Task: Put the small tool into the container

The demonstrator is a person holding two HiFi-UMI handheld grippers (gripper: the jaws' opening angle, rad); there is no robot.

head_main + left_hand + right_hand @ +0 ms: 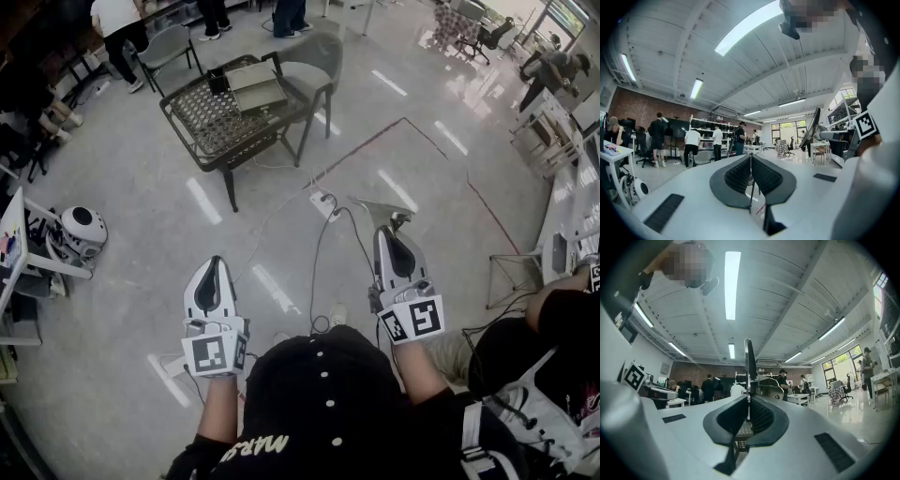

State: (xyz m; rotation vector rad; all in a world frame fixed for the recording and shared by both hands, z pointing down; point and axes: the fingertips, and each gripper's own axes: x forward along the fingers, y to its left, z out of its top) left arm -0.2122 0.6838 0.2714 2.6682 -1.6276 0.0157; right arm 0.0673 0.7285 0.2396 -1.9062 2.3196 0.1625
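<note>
In the head view, the right gripper (388, 230) is holding a small flat-bladed tool (377, 210), well apart from the dark mesh table (211, 122). The container (255, 87) is sitting on that table. The left gripper (214, 262) is hovering well short of the table.

In the left gripper view, its 2 jaws are pressing together, empty.

In the right gripper view, the jaws are clamping the tool, seen edge-on.

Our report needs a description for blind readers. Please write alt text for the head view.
A person's right gripper holds a flat metal scraper above a glossy floor, while the left gripper is shut and empty. Farther ahead stands a dark woven table with a box on it.
</note>
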